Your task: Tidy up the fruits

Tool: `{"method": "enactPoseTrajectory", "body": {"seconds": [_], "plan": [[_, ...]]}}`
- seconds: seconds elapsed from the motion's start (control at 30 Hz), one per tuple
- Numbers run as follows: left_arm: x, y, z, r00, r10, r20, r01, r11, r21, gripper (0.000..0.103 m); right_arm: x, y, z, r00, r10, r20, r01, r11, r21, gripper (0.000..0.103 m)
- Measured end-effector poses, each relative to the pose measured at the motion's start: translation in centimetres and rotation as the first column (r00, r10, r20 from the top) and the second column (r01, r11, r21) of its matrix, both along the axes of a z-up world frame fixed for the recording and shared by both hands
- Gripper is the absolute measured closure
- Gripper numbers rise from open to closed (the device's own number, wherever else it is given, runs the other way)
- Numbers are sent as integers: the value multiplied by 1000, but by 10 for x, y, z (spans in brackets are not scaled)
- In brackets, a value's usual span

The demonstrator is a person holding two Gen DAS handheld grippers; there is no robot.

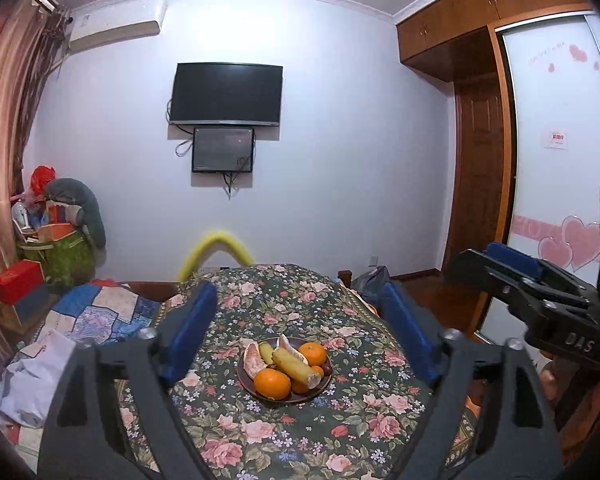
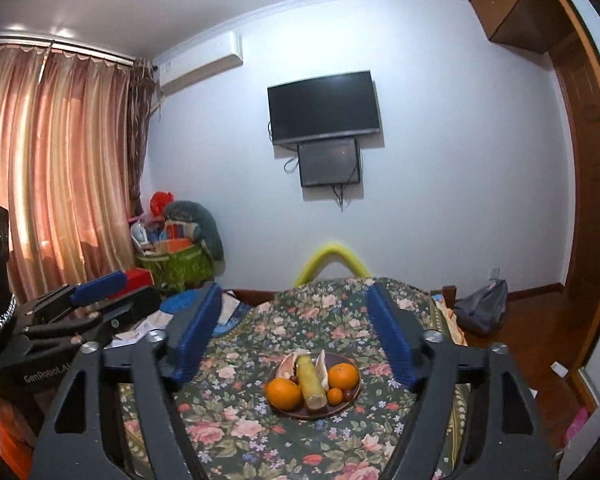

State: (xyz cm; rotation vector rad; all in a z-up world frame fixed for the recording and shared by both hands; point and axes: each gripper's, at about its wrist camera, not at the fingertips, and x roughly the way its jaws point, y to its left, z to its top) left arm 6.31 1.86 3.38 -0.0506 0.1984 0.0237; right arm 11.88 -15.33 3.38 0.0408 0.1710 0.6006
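A dark brown plate (image 1: 285, 400) (image 2: 352, 360) of fruit sits on a flowered bedspread (image 1: 300, 440) (image 2: 260, 432). It holds two oranges (image 1: 274, 383) (image 2: 284, 394), a yellow banana (image 1: 294, 366) (image 2: 314, 384), pale pomelo segments (image 1: 253, 360) (image 2: 321, 364), a small mandarin (image 2: 334, 396) and small dark red fruits (image 1: 327, 369). My left gripper (image 1: 299, 292) hangs above and short of the plate, open, with nothing between its blue pads (image 1: 188, 332). My right gripper (image 2: 294, 292) is level beside it, open and empty too. Each gripper shows at the edge of the other's view.
A yellow foam tube (image 1: 220, 240) arches at the bed's far end. A patchwork quilt (image 1: 100, 312) and a white bag (image 1: 36, 384) lie to the left, with a pile of boxes and bags (image 1: 60, 240) in the corner. A grey backpack (image 2: 484, 308) and a wooden wardrobe (image 1: 480, 200) stand on the right.
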Motion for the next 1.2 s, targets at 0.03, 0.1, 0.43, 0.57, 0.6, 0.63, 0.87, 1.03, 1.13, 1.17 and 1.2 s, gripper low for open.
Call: {"method": "enactPoseTrajectory", "body": {"seconds": [0.03, 0.1, 0.43, 0.57, 0.6, 0.63, 0.87, 1.03, 1.13, 1.17, 1.2], "plan": [[-2, -1, -1, 1000, 3, 2, -3, 1000, 1, 13, -3, 1, 0, 1000, -8, 8, 8, 1000, -2, 22], [-7, -2, -1, 1000, 6, 5, -6, 1000, 1, 11, -4, 3, -2, 1000, -25, 14, 25, 1000, -5, 19], [-18, -3, -3, 999, 26, 22, -26, 1000, 11, 1, -20, -2, -7, 996, -81, 43, 82, 996, -15, 0], [-19, -3, -4, 999, 25, 21, -25, 1000, 11, 1, -23, -4, -7, 995, -84, 46, 85, 996, -17, 0], [-21, -3, -3, 1000, 24, 21, -24, 1000, 11, 0, -24, -4, -8, 995, -85, 47, 86, 996, -16, 0], [-22, -3, -3, 1000, 24, 20, -24, 1000, 11, 0, -25, -5, -9, 995, -86, 48, 87, 996, -16, 0], [-21, -4, -3, 1000, 22, 17, -22, 1000, 8, 0, -28, -6, -8, 995, -86, 47, 87, 996, -18, 0], [-20, -5, -4, 1000, 18, 18, -18, 1000, 9, 0, -28, -7, -7, 995, -91, 48, 92, 996, -18, 0], [-19, -6, -4, 1000, 18, 19, -18, 1000, 13, 0, -28, -8, -7, 995, -90, 42, 90, 996, -15, 0], [-20, -6, -4, 1000, 17, 19, -18, 1000, 12, 0, -28, -9, -7, 995, -91, 42, 91, 996, -15, 0], [-20, -6, -4, 1000, 16, 18, -16, 1000, 11, 0, -28, -9, -6, 995, -92, 42, 92, 996, -15, 0]]}}
